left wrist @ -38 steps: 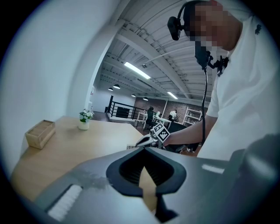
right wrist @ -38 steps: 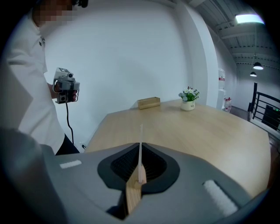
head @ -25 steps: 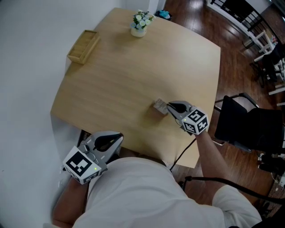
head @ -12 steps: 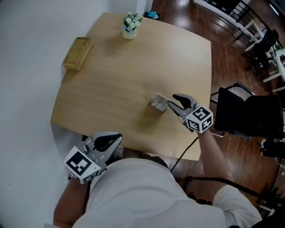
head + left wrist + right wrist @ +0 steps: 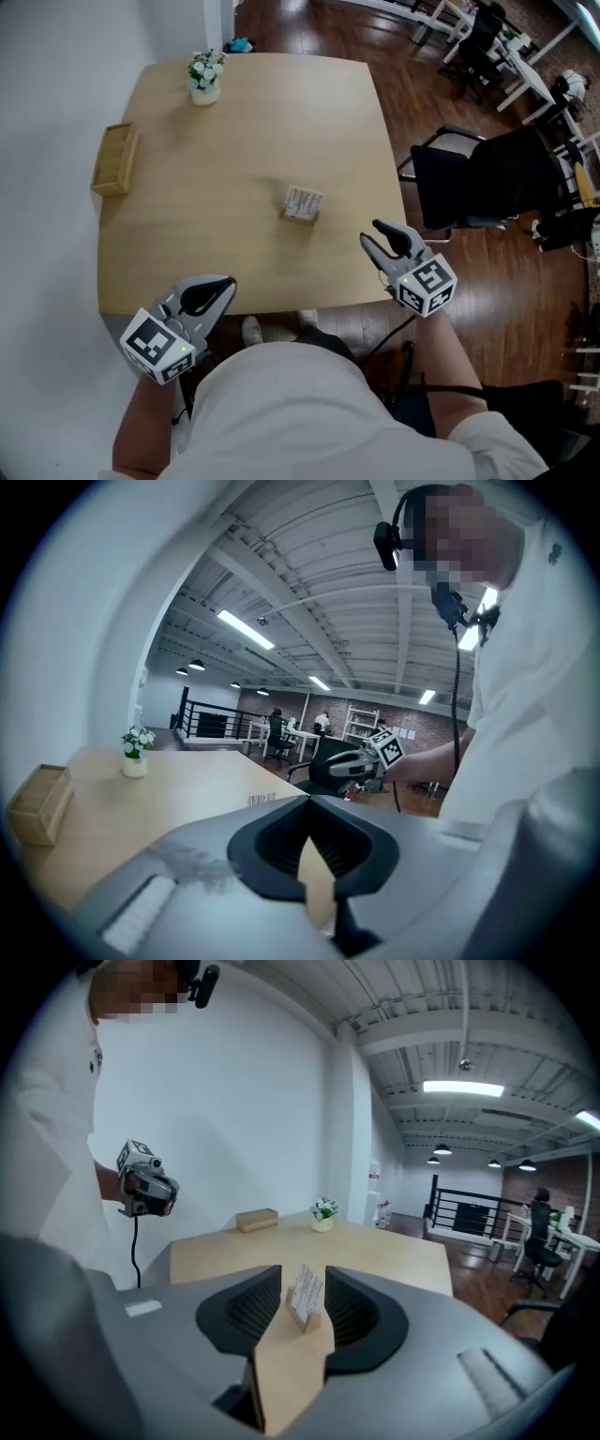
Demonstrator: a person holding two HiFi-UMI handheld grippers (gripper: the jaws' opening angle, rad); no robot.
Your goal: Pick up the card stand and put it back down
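Right gripper [image 5: 377,234]: jaws just opened, wide apart, holding nothing. Card stand [image 5: 303,203]: upright mid-table [image 5: 234,131], well apart from both grippers. Left gripper [image 5: 225,282]: jaws together, empty, at near table edge.

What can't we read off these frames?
- Print on the card stand: too small in head and right gripper views.
- Card stand's base, left gripper view: hidden by the left gripper's own body.
- Box contents: too small in head view, side-on in right gripper view.

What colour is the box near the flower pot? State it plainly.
Light tan wood. The box shows best in the head view.
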